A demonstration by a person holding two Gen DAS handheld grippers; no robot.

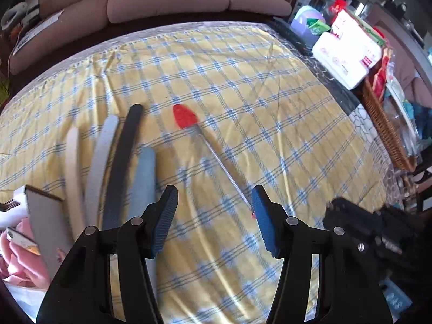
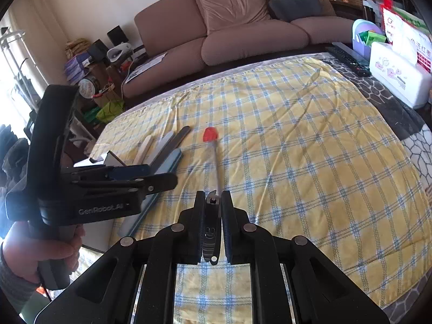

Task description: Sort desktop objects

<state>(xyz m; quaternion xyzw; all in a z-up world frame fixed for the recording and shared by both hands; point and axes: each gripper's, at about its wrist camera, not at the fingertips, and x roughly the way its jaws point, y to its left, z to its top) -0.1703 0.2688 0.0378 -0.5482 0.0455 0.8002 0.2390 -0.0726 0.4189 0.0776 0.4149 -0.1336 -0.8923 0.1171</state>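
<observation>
Pinching nail clipper (image 2: 211,232) edge-on in right tool (image 2: 212,197), keeping it clear of bench (image 2: 310,162). Hovering left tool (image 1: 214,202), half-wide and empty, beside files (image 1: 118,162) already lying grouped at left. Leaving red-tipped pick (image 1: 205,140) apart, unsorted, mid-cloth.

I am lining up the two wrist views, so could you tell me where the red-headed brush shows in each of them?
Left wrist: the red-headed brush lies left of centre, its wire stem running down-right toward the right finger of the left gripper.
Right wrist: the brush lies near the centre, its stem running down toward the right gripper.
Shared landmark: the row of nail files just left of it.
</observation>
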